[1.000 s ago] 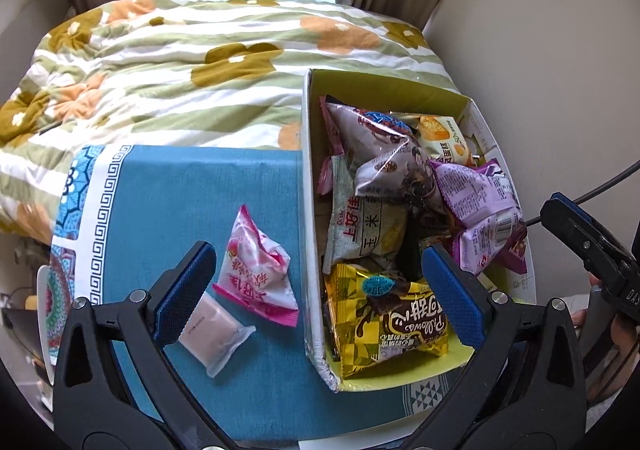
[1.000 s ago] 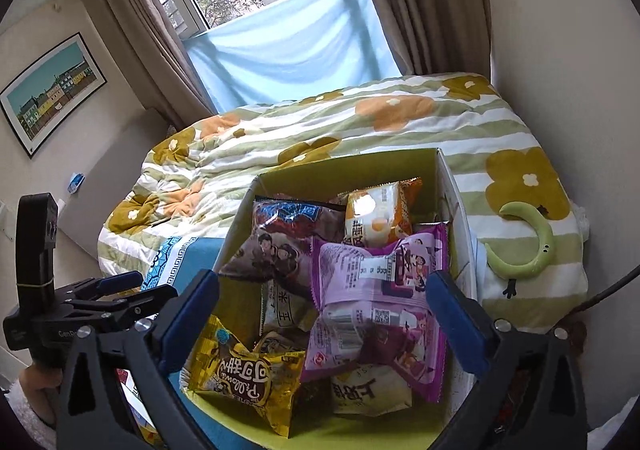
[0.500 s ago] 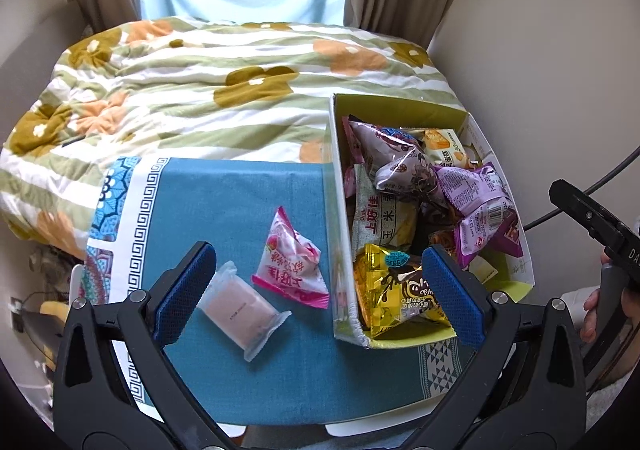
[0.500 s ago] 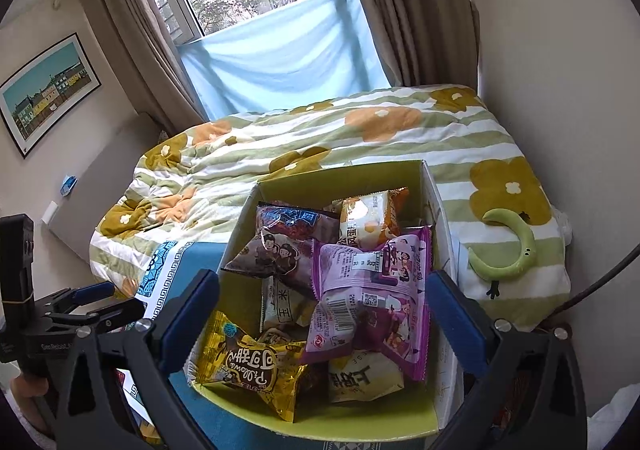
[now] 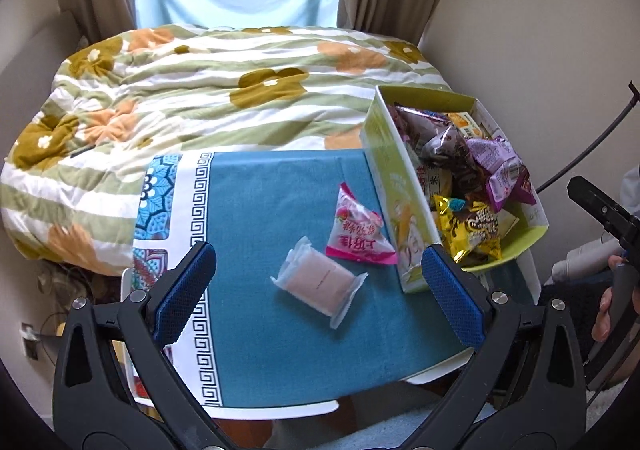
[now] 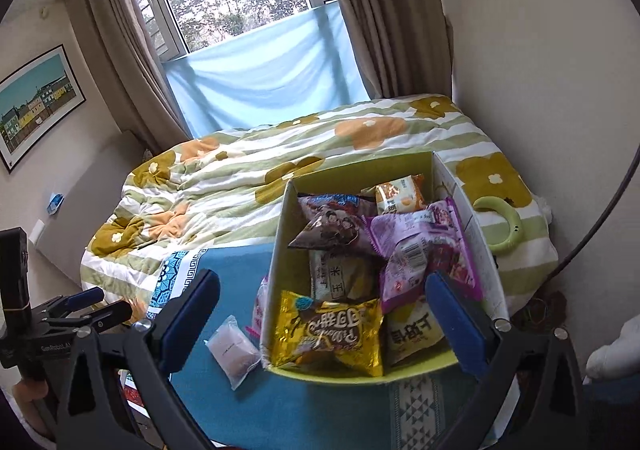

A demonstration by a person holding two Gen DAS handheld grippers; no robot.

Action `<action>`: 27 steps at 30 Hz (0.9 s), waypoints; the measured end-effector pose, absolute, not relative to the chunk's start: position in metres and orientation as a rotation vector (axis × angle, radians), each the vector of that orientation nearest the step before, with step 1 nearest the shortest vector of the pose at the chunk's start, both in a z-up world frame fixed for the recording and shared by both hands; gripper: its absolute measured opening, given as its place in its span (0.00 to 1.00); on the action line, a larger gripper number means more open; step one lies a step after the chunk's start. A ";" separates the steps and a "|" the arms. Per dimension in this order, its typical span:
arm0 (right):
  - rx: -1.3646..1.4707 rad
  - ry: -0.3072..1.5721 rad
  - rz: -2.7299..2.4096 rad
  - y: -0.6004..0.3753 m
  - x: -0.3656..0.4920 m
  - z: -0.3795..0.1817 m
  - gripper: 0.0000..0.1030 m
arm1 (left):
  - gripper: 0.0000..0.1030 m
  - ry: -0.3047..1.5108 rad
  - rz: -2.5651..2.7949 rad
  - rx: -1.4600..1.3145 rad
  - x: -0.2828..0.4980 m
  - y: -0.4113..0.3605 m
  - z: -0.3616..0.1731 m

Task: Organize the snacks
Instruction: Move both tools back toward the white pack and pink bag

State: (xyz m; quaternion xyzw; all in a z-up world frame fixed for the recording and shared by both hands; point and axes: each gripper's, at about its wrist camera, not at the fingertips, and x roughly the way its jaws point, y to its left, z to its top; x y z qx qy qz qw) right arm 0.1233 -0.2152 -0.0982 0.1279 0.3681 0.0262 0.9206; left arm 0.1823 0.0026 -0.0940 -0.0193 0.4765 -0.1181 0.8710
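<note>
Hovering wide apart, empty: left tongs (image 5: 318, 290) over clear-wrapped cake (image 5: 319, 287); right tongs (image 6: 322, 320) over snack box (image 6: 280, 250).

A small white counter (image 5: 434, 374) stands against the near edge of the bed (image 5: 208, 90) and is covered by a teal cloth (image 5: 264, 202) with a patterned white border on its left. On the cloth lie a pale pink wrapped cake (image 5: 318, 284) near the middle and a pink triangular snack packet (image 5: 356, 230) touching its far right corner. At the right sits a yellow-green box (image 5: 394, 186) full of snack packets. A green ring (image 6: 505, 225) lies on the bed's flowered quilt (image 6: 280, 166) right of the box.
</note>
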 end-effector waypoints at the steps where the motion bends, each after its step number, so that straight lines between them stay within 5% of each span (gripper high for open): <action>1: 0.263 0.760 0.041 -0.205 0.118 -0.100 1.00 | 0.99 1.004 -0.259 -0.041 0.180 0.011 -0.097; 12: 0.302 0.820 -0.045 -0.127 0.079 -0.152 1.00 | 0.99 1.131 -0.303 -0.090 0.181 0.046 -0.163; 27: 0.278 0.907 -0.147 -0.121 0.084 -0.269 1.00 | 0.99 1.240 -0.163 -0.155 0.243 -0.029 -0.297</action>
